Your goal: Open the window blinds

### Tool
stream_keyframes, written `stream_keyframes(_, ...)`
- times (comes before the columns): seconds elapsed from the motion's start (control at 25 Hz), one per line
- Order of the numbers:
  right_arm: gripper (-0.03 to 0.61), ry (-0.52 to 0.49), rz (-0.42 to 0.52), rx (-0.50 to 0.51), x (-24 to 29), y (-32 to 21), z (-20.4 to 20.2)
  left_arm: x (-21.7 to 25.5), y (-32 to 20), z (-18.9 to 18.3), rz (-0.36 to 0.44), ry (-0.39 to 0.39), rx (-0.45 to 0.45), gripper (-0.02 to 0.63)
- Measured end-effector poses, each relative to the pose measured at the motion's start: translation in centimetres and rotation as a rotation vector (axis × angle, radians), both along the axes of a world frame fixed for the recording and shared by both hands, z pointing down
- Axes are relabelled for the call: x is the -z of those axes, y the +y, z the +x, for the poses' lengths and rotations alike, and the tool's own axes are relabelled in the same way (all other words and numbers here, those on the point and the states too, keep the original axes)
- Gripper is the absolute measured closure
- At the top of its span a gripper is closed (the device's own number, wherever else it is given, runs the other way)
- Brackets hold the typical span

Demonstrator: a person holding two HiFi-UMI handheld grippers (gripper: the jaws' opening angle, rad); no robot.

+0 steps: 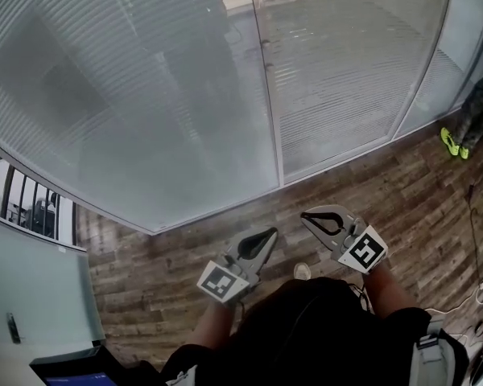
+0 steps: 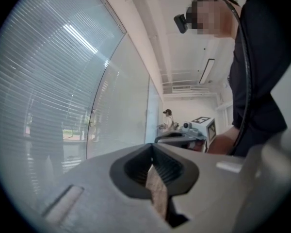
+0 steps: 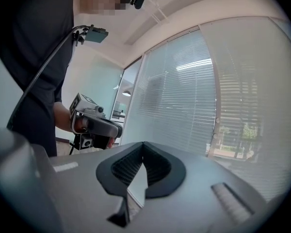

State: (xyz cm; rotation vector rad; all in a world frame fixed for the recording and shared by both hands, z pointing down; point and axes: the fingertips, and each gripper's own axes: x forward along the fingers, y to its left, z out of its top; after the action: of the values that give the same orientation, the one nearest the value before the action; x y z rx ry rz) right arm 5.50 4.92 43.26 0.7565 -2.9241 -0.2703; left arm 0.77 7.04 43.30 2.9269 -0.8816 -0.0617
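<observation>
Left claw (image 1: 267, 234) and right claw (image 1: 307, 214) are both pressed together, holding nothing.
They hang side by side over the wood floor (image 1: 370, 183), near the shut blinds (image 1: 105, 95), which seem to sit behind glass (image 1: 338, 71). I see no cord or rod, so a shut claw might just bump the glass.

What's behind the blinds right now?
Through the blinds, daylight and some trees show faintly. The blinds cover the rest of the outside.

Black short-sleeved shirt (image 1: 322, 332); grey left tool (image 1: 271, 234), right tool (image 1: 306, 215), black-white marker cubes (image 1: 224, 284)
</observation>
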Motion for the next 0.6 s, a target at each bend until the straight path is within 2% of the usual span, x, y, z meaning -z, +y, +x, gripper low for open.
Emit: stream_keyframes(0.6, 0.572, -0.025, 0.001, 0.086, -0.9, -6.3, 4.3, -0.4, -6.5, 3.3, 0.018, -0.045, 0.138, 0.611)
